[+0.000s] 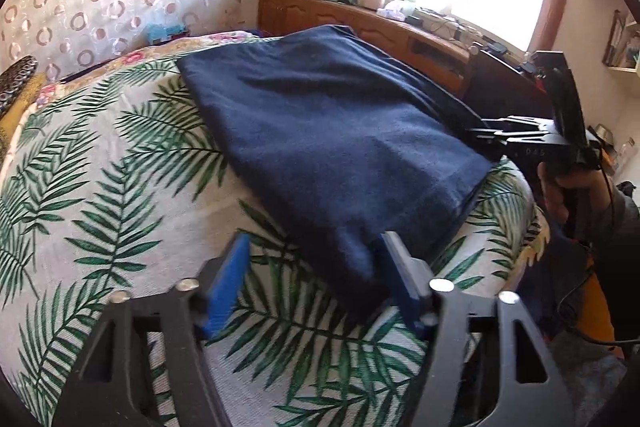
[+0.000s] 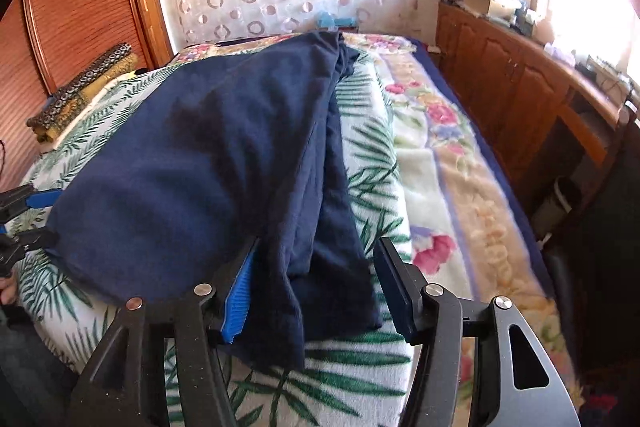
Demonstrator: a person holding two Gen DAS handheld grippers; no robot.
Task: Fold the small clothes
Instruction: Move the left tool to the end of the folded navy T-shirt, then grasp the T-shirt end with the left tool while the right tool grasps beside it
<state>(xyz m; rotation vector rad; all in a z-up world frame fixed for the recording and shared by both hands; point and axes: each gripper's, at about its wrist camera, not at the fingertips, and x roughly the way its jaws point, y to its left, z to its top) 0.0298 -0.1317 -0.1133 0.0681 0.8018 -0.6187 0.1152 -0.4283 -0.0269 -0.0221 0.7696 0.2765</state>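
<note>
Navy garment lies folded over on the bedspread, one corner between each gripper's released jaws; further folding is judged left.

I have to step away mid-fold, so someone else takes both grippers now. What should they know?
Left gripper: jaws open at the near left corner of the folded navy blue cloth garment; one finger touches its edge, nothing pinched.
Right gripper: jaws open, straddling the garment's loose near right flap, not pressing it.
Garment lies on the palm-leaf print blanket on the bed.
Done: folded over into layers.
Left: probably tidy the bunched right edge and make a further fold.
</note>
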